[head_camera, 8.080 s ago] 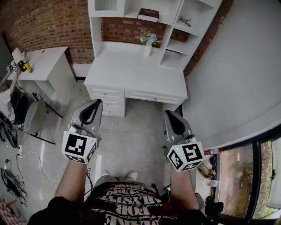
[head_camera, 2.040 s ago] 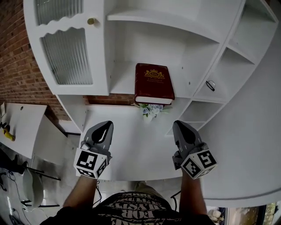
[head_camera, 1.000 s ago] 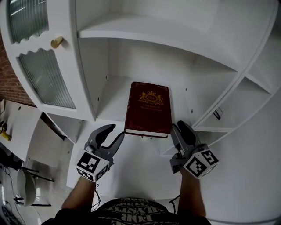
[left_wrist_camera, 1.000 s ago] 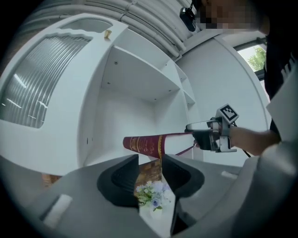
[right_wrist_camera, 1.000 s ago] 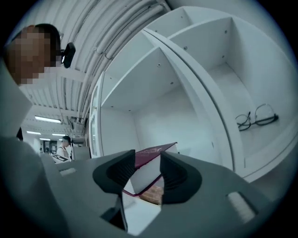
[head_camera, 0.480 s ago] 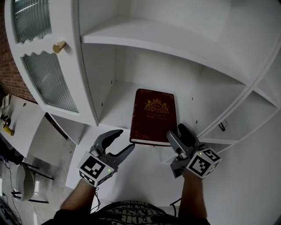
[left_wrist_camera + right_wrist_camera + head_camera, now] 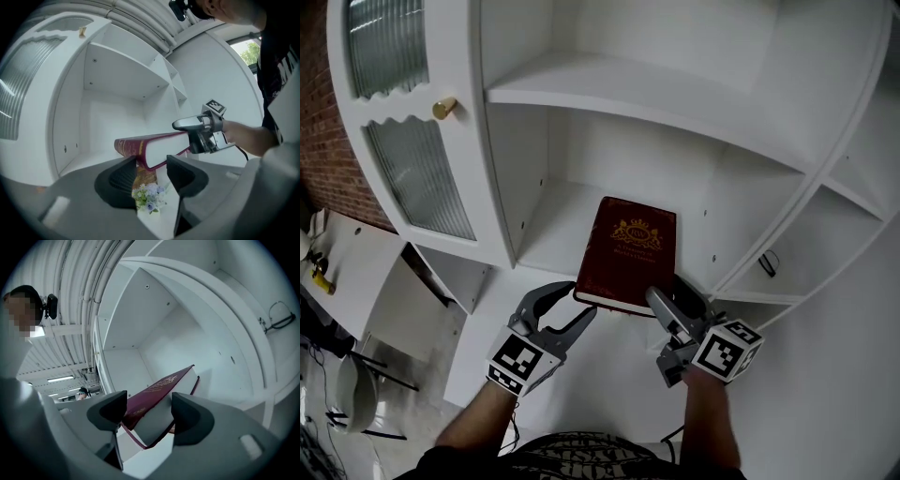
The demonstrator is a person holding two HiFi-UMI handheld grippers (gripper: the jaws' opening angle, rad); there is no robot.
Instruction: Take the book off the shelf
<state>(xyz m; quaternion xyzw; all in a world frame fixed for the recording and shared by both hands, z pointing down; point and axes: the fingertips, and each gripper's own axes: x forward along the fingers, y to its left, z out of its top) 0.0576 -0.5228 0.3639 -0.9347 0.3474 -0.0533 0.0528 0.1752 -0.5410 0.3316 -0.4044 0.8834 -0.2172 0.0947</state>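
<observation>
A dark red book (image 7: 628, 248) with a gold crest lies flat on the white shelf (image 7: 548, 239), its near end hanging over the shelf's edge. My right gripper (image 7: 670, 314) is at the near right corner, one jaw on the cover and one underneath, shut on the book (image 7: 159, 394). The left gripper view shows that right gripper (image 7: 199, 136) clamped on the book (image 7: 154, 147). My left gripper (image 7: 565, 314) stands open just below the near left corner, the corner showing above its spread jaws (image 7: 152, 176).
A cabinet door with ribbed glass and a brass knob (image 7: 443, 108) stands left of the shelf bay. A pair of glasses (image 7: 769, 262) lies on the right side shelf. A small vase of flowers (image 7: 147, 197) sits on the desk top (image 7: 609, 370) below.
Both grippers came in to the book's near edge. The left one opened under the left corner. The right one closed round the right corner.
</observation>
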